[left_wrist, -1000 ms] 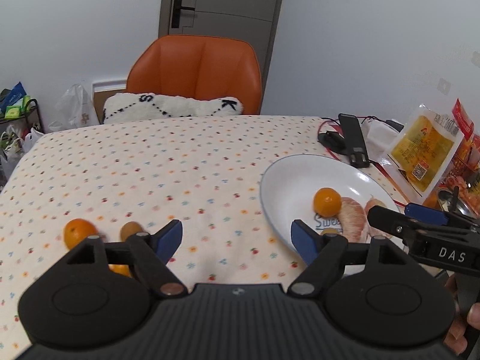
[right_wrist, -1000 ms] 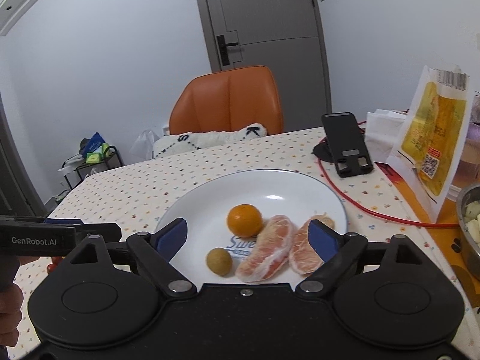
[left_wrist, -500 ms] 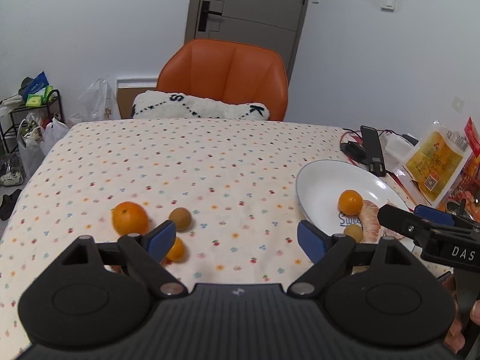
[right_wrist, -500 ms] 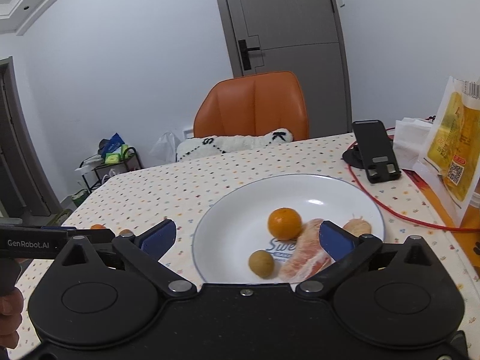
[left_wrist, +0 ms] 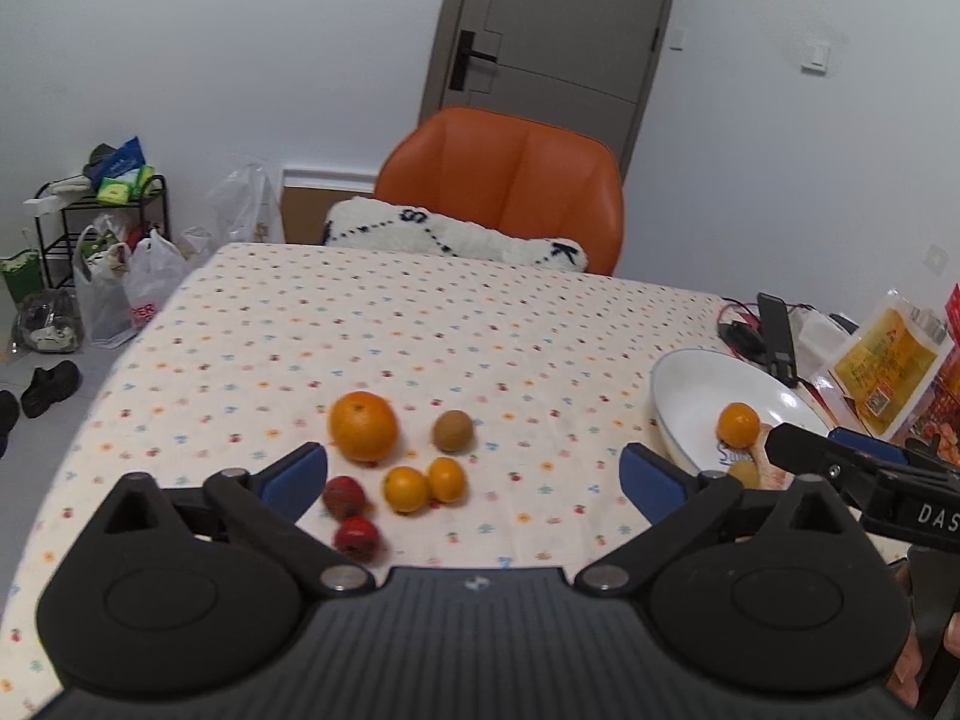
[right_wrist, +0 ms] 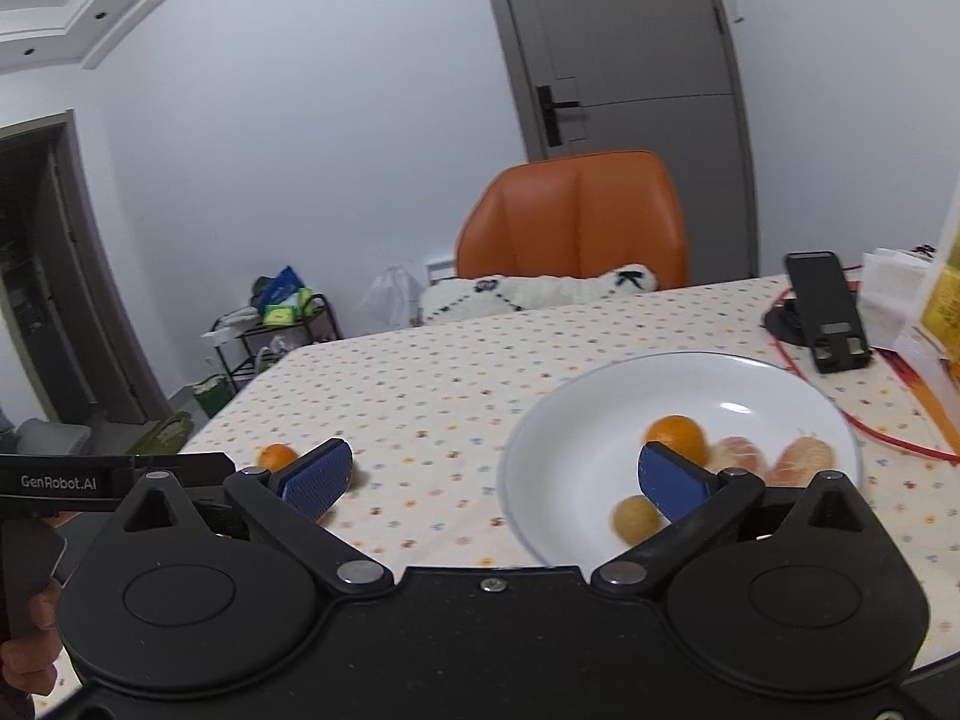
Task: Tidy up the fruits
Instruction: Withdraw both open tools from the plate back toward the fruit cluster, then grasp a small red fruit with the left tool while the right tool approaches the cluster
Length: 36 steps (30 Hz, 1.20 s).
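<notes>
L gripper (left_wrist: 474,474) held above table (left_wrist: 420,324), jaws wide, nothing gripped. Loose fruit seen on cloth ahead: orange (left_wrist: 363,426), kiwi (left_wrist: 453,431), two small citrus (left_wrist: 407,488) touching, two red fruits (left_wrist: 344,495) near L pad. R gripper (right_wrist: 492,477) jaws wide, empty, over plate (right_wrist: 600,408) edge. Plate holds mandarin (right_wrist: 676,438), peeled segments (right_wrist: 738,456), small yellowish fruit (right_wrist: 636,519).

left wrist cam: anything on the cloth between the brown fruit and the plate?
Nothing: only bare dotted tablecloth lies between the brown fruit and the white plate in the left wrist view.
</notes>
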### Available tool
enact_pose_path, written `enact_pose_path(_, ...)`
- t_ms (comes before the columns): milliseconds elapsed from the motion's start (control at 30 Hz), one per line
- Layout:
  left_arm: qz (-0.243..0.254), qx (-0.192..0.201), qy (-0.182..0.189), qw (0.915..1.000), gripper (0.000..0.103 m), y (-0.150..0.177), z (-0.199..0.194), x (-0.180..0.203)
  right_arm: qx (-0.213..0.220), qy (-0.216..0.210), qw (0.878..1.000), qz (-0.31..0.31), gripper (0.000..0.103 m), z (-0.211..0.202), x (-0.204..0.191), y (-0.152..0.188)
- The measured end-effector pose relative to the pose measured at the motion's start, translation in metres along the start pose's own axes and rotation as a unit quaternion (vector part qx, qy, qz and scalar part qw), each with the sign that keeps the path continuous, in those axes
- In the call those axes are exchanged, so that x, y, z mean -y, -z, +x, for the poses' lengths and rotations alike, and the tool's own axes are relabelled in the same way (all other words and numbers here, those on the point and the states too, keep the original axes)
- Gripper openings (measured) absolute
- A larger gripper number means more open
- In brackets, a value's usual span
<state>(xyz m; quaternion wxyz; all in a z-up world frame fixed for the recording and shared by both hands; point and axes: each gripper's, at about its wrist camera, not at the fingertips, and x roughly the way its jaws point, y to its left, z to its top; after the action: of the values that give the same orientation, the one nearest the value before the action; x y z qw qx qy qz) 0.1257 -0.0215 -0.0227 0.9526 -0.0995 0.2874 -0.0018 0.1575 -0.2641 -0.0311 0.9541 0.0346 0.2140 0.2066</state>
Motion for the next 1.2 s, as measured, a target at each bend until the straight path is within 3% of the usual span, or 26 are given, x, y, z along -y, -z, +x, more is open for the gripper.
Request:
enact_pose_path(600,-0.033,0.01,-0.04,0.9986,0.103,0.013,-0.034,-0.053,-0.039,-0.043,0.998,-0.02,0.103,0.014,-0.038,0.007)
enact_pose_path(1100,-0.036,0.002,-0.037,0.9987,0.103,0.028,-0.031,-0.069,-0.072,-0.071,0.995,-0.023,0.102,0.031,-0.053,0.015)
enact_pose_path(1200,-0.028,0.004,-0.037,0.9989,0.102,0.032,-0.027,-0.066,-0.075,-0.076,0.994,-0.023,0.098,0.034,-0.052,0.015)
